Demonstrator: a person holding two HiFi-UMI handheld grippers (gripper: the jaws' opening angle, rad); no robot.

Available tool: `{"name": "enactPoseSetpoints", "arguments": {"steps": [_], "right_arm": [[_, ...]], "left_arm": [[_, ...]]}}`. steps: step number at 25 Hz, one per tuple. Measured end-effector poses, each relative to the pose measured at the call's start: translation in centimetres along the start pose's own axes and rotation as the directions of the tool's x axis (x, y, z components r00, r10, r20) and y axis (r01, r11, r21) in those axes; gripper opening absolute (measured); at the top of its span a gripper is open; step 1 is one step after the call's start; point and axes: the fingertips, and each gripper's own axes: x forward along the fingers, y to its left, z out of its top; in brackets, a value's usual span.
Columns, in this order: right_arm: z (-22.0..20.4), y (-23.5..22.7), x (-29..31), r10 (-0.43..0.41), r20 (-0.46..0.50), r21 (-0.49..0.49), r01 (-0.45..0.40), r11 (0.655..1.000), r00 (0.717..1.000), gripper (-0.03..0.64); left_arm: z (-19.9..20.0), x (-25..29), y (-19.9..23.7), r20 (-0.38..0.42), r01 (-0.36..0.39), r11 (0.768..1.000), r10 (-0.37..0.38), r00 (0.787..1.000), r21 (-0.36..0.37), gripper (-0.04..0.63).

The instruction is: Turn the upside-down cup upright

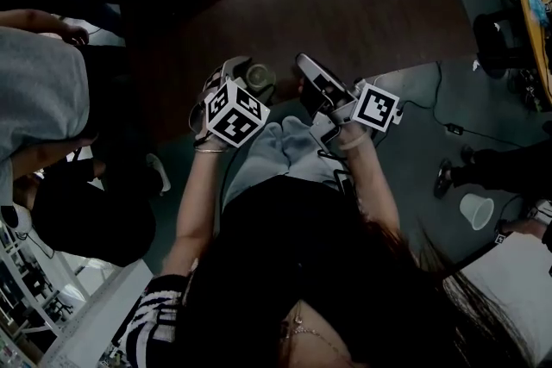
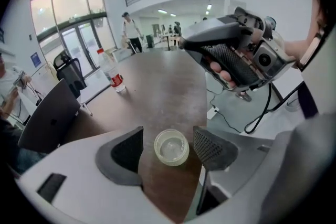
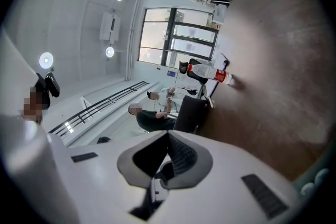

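- our left hand-held gripper (image 2: 168, 136) is hovering over the near edge of the table (image 2: 157, 86), pointing steeply down, with its jaws standing wide apart and gripping nothing.
- we are seeing the clear plastic cup (image 2: 171, 147) in the gap between those jaws. it is standing on the dark brown table below them, touching neither pad.
- one round end of it is facing up at us, but we cannot tell whether that is the mouth or the base.
- our right hand-held gripper (image 3: 168, 139) is pointing level out over the table, just beside the left one. its jaws are pressing fully together with nothing between them.
- a water bottle (image 2: 112, 75) with a red label is standing well apart at the far side of the table, near a laptop (image 2: 50, 118).
- a white cup (image 1: 476, 209) is sitting on the grey floor (image 1: 414, 168) to our right.
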Motion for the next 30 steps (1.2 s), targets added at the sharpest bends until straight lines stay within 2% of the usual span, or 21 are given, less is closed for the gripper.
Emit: {"name": "enactPoseSetpoints", "arguments": {"steps": [4,8,15,20,23,26,28,30], "right_arm": [[-0.3,0.4,0.4,-0.002,-0.031,-0.057,0.001,0.998,1.000,0.017],[-0.6,0.9,0.8,-0.009,-0.060,-0.119,0.002,0.993,0.998,0.017],[-1.1,1.2,1.2,-0.048,-0.112,-0.226,0.022,0.974,0.992,0.017],[-1.4,1.3,1.4,-0.077,-0.138,-0.305,0.032,0.952,0.987,0.017],[-1.5,1.7,1.5,-0.114,-0.146,-0.407,0.046,0.912,0.983,0.017],[-1.8,2.0,1.8,-0.170,-0.146,-0.546,0.064,0.835,0.975,0.017],[-2.3,2.3,2.2,-0.203,-0.156,-0.618,0.065,0.783,0.967,0.017],[-2.6,2.5,2.5,-0.218,-0.167,-0.653,0.058,0.755,0.962,0.017]], "left_arm": [[0.4,-1.3,0.7,0.099,-0.052,0.995,0.060,0.993,-0.079,0.291],[0.6,-3.0,1.3,0.191,-0.085,0.977,0.123,0.974,-0.196,0.291],[0.9,-5.2,2.4,0.303,-0.132,0.915,0.258,0.917,-0.381,0.291],[1.2,-6.9,2.9,0.363,-0.138,0.868,0.338,0.869,-0.477,0.239],[1.5,-7.8,2.8,0.401,-0.097,0.837,0.356,0.844,-0.538,0.227],[1.1,-8.6,2.7,0.438,-0.046,0.806,0.368,0.820,-0.590,0.223],[0.6,-9.3,3.1,0.446,-0.041,0.782,0.397,0.802,-0.622,0.189],[0.2,-9.8,3.5,0.446,-0.051,0.766,0.425,0.788,-0.640,0.173]]}}
